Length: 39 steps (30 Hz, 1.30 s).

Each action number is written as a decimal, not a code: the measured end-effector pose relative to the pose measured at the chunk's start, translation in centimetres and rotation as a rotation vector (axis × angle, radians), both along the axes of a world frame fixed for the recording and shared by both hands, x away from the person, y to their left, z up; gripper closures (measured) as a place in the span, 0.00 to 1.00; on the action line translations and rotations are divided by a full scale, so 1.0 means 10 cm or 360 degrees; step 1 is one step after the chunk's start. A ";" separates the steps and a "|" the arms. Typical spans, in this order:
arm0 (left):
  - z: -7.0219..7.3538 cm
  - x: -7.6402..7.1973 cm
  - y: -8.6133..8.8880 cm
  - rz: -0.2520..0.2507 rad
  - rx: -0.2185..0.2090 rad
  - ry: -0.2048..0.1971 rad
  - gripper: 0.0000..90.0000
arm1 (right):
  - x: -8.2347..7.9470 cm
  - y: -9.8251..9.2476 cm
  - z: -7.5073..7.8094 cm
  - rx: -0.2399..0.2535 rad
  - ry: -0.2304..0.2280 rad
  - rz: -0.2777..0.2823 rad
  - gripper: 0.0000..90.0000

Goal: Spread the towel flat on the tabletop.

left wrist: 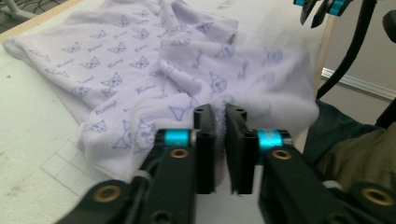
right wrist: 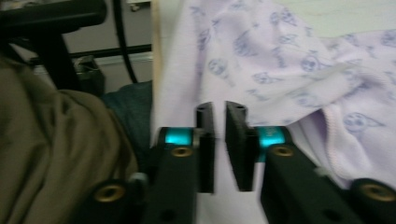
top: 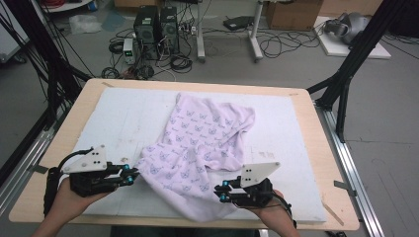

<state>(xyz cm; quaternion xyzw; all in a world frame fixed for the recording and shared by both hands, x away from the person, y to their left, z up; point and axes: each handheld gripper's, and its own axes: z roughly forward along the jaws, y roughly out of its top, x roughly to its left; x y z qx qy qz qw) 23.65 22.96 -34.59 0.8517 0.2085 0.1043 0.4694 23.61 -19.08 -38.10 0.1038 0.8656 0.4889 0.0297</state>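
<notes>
Towel (top: 197, 143) pinched at near corners by left tool (top: 132, 177) and right tool (top: 222, 190).

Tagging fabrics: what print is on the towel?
Pale lilac towel with small purple cat-face motifs; clearest in the left gripper view.

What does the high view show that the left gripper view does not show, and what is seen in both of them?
The high view alone takes in the whole table with its white mat, the computer towers on the floor behind, and both of the person's hands with the left claw and right claw at the cloth's near corners. The left gripper view alone shows closely the left claw's jaws pinching the cloth's edge. Both share the lilac cloth with its small cat-face print.
</notes>
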 end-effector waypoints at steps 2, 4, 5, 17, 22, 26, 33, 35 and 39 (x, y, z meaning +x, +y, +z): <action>-0.10 0.05 -0.03 -0.0002 0.0048 0.0019 0.76 | 0.06 -0.02 -0.03 0.0013 -0.0002 -0.0040 0.84; -0.23 0.10 -0.07 0.0001 0.0073 0.0051 0.71 | 0.13 -0.01 -0.06 -0.0035 -0.0022 -0.0080 0.82; -0.29 0.12 -0.09 0.0008 0.0105 0.0061 0.69 | 0.16 0.02 -0.09 -0.0053 -0.0022 -0.0090 0.80; -0.93 0.31 -0.15 0.0093 0.0265 0.0169 0.67 | 0.42 0.46 -0.63 -0.0341 0.0057 -0.0007 0.83; -0.91 0.26 -0.21 0.0057 0.0278 0.0173 0.91 | 0.41 0.45 -0.62 -0.0330 0.0089 0.0027 0.97; -0.85 0.21 -0.20 0.0036 0.0261 0.0183 0.92 | 0.37 0.36 -0.60 -0.0317 0.0125 0.0051 0.97; -0.66 -0.02 -0.18 -0.0004 0.0177 0.0126 0.93 | 0.11 0.08 -0.49 -0.0268 0.0095 0.0021 0.98; -0.61 -0.08 -0.20 -0.0025 0.0160 0.0114 0.92 | 0.03 0.02 -0.48 -0.0269 0.0092 0.0021 0.98; -0.54 -0.14 -0.23 -0.0040 0.0143 0.0088 0.87 | -0.11 -0.06 -0.43 -0.0293 0.0090 0.0038 0.98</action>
